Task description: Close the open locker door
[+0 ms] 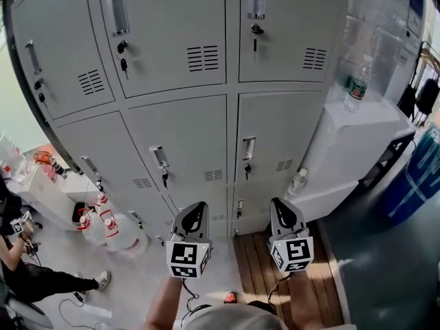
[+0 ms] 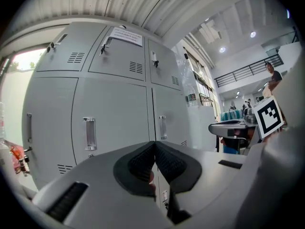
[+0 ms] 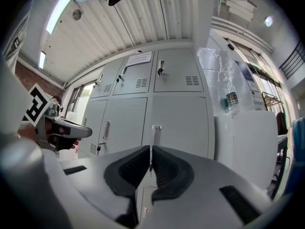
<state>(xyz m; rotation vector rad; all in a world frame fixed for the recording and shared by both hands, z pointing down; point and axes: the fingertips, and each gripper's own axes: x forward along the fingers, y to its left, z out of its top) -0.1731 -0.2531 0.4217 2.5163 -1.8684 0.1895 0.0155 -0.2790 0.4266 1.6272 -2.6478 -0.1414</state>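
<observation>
While both grippers hover side by side before the grey lockers (image 1: 199, 126), the left gripper (image 1: 195, 212) has its jaws clenched together on nothing, and the right gripper (image 1: 282, 208) likewise holds its jaws pressed together, empty. Straight ahead of the right gripper stands a middle-row locker door (image 1: 285, 126). Its handle (image 3: 156, 135) shows just above the jaws in the right gripper view. That door lies flush with its neighbours, as does every door in sight. A water bottle (image 1: 356, 82) stands on the white cabinet (image 1: 357, 139) beside the lockers.
</observation>
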